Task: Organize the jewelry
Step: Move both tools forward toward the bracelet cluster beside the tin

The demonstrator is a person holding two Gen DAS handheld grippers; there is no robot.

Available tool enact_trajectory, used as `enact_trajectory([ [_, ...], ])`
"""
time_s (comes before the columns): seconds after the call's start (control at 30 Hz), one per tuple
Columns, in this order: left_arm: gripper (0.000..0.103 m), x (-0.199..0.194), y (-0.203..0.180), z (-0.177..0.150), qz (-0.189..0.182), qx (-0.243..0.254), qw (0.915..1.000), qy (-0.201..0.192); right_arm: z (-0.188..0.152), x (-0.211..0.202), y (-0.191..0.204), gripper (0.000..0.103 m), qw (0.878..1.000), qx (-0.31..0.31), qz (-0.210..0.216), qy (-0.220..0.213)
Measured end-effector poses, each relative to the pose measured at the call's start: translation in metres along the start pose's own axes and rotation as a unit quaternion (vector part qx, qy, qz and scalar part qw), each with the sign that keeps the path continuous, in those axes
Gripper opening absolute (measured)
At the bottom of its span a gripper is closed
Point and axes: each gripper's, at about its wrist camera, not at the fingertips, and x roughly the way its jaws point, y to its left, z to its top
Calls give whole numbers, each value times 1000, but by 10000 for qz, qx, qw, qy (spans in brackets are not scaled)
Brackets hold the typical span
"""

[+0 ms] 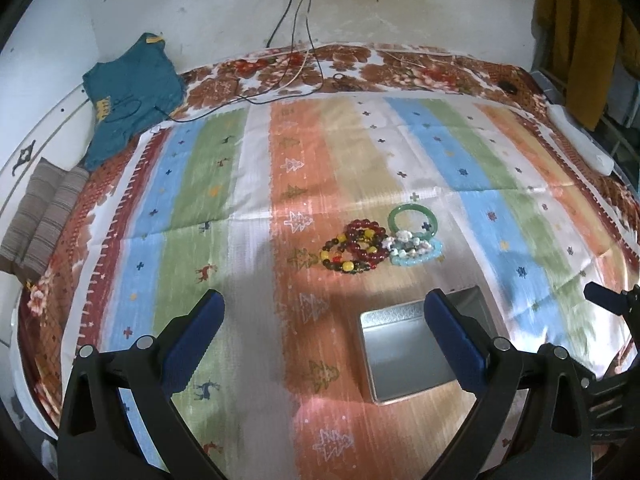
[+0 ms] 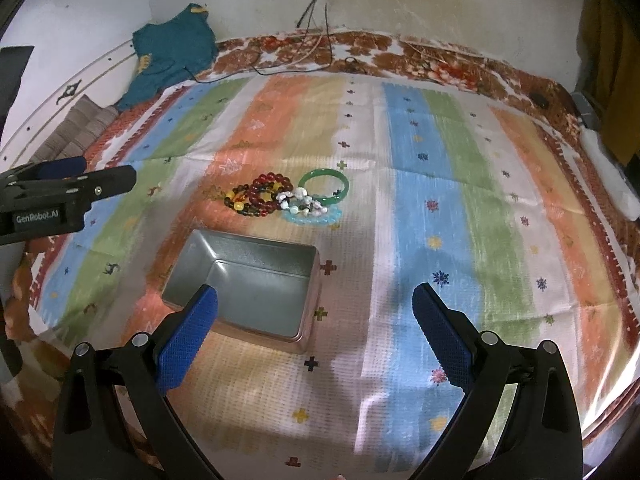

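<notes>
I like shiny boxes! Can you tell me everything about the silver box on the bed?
The silver box is a shallow rectangular tin with rounded corners, and it looks like dull, brushed metal. It has no lid on and nothing inside. It sits flat on the striped cloth, mostly on the orange stripe, a little nearer than the pile of bracelets, which does not touch it. In the left wrist view, one finger of the open left gripper hides part of the box; whether it touches is unclear.

Bed (image 2: 440,60), striped cloth (image 2: 432,184), tin (image 2: 248,276), bracelets (image 2: 288,198)
</notes>
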Motion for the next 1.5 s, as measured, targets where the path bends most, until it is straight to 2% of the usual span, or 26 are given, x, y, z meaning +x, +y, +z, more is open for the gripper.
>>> enact_trajectory([
  [0.17,97,9,-5,6,-43,47,10000,57,5,7,4,99,10000,-75,17,56],
  [0.27,97,14,-5,9,-239,-13,9996,180,7,10,5,99,9998,-97,127,95],
  [0.37,97,18,-7,11,-170,-1,9997,183,10,13,5,99,9996,-68,237,116],
  [0.7,97,44,-7,23,-140,73,9989,439,22,28,8,99,9994,-207,191,206],
  [1.13,97,84,1,31,-103,-119,9959,889,38,51,3,99,9989,-214,176,387],
  [1.5,97,104,-12,45,-141,106,9956,925,54,80,4,99,9975,-330,26,620],
])
